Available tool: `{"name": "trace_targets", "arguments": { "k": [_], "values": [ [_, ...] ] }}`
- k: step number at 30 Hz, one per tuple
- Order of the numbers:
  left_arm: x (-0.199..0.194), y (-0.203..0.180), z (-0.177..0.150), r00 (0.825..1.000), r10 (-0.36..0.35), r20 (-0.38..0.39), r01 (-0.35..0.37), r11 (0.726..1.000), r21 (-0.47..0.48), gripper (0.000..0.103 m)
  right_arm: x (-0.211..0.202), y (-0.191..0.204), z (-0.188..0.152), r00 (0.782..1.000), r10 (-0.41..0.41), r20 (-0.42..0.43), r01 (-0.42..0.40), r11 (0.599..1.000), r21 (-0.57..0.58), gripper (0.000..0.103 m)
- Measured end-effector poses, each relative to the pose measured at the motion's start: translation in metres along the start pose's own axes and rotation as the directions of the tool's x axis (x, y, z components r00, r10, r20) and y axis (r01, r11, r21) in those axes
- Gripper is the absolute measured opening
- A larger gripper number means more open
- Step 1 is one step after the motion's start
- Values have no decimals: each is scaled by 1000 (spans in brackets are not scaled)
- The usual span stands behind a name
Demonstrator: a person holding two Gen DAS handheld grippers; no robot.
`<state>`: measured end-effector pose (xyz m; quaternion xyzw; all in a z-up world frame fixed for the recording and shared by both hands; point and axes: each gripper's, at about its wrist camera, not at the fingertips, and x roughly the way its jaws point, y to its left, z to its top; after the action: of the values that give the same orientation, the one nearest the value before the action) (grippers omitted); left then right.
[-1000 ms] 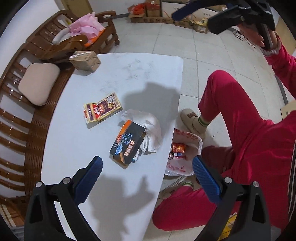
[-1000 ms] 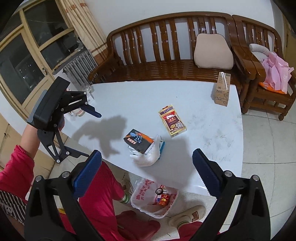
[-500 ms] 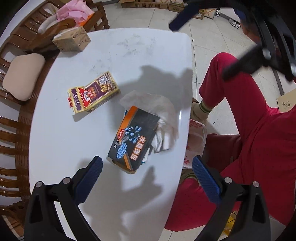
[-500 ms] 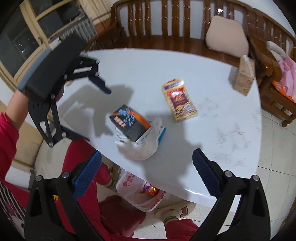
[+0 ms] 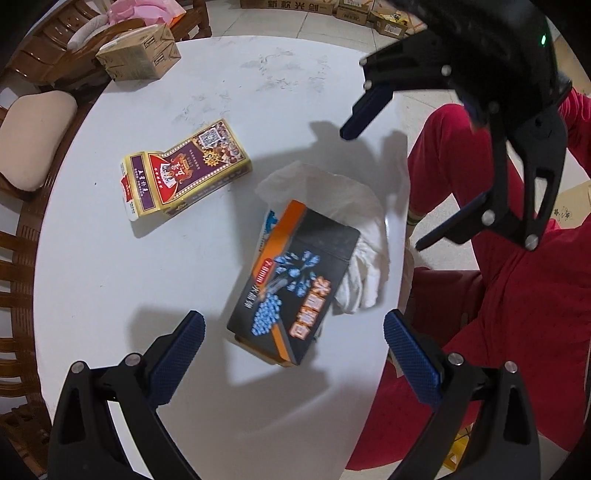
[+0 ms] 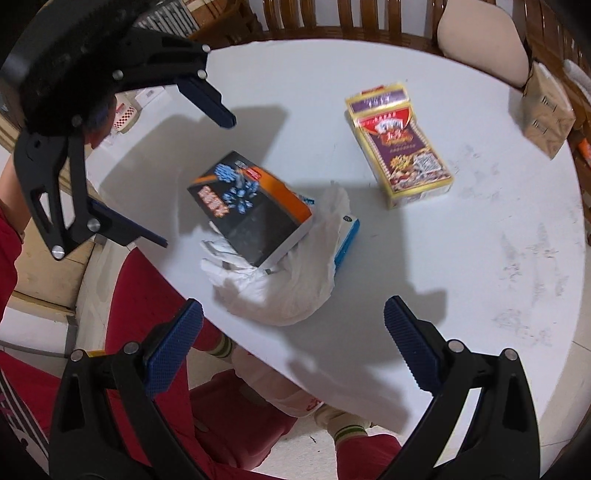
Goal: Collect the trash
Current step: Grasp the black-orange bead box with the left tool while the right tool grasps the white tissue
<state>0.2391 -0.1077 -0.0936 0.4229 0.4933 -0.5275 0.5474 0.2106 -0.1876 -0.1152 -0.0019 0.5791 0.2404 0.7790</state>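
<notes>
Black-and-orange cardboard box [image 5: 295,284] lies on crumpled white plastic bag [image 5: 354,229], near the white round table's [image 5: 110,280] edge by the person's red trousers [image 5: 517,295]. Left gripper [image 5: 291,339] spread wide, straddling the box's near end; box long axis runs away from it. Right gripper [image 6: 291,336] also spread, over the bag's edge, empty. Right view alone shows a blue-white packet [image 6: 347,240] under the bag. Purple-and-gold carton [image 5: 184,170] lies beyond the box.

A: Which furniture frames the scene?
B: A white round table [image 5: 110,280], its top scuffed grey, with a slatted wooden bench [image 6: 332,18] along its far edge; a beige cushion [image 6: 480,51] rests on the bench.
A: And the floor?
B: Pale tiles [image 5: 288,18], with cardboard cartons [image 5: 332,7] lined along them.
</notes>
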Motion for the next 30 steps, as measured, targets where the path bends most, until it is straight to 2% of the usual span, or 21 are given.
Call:
{"name": "trace_targets", "arguments": {
  "k": [8, 12, 14, 15, 17, 20, 21, 25, 30],
  "values": [
    [15, 8, 3, 998, -56, -6, 56, 998, 7, 95, 20, -5, 3, 999, 38, -15, -38, 999, 10, 96],
    [22, 9, 4, 998, -69, -11, 69, 998, 8, 95, 28, -6, 8, 1000, 23, -14, -23, 1000, -8, 96],
    [22, 12, 5, 996, -84, 1, 84, 996, -12, 94, 30, -6, 9, 1000, 20, -14, -21, 1000, -14, 87],
    [21, 15, 5, 995, -101, 13, 101, 994, -28, 92, 31, -6, 11, 1000, 21, -10, -22, 1000, -13, 87],
    [22, 18, 6, 991, -133, 16, 133, 990, -38, 85, 31, -6, 12, 1000, 22, 0, -22, 1000, -11, 79],
    [26, 16, 5, 994, -111, 0, 110, 993, -36, 74, 31, -7, 12, 1000, 28, 6, -28, 1000, -8, 70],
    [28, 14, 4, 994, -107, -6, 107, 994, -34, 71, 31, -9, 13, 999, 37, 6, -37, 999, -4, 64],
    [31, 16, 3, 996, -93, 1, 92, 994, -61, 63, 30, -12, 15, 999, 32, 13, -32, 999, 3, 56],
    [27, 26, -4, 995, -85, 46, 91, 984, -154, 54, 21, -25, 14, 999, 47, 24, -48, 998, 44, 47]
  ]
}}
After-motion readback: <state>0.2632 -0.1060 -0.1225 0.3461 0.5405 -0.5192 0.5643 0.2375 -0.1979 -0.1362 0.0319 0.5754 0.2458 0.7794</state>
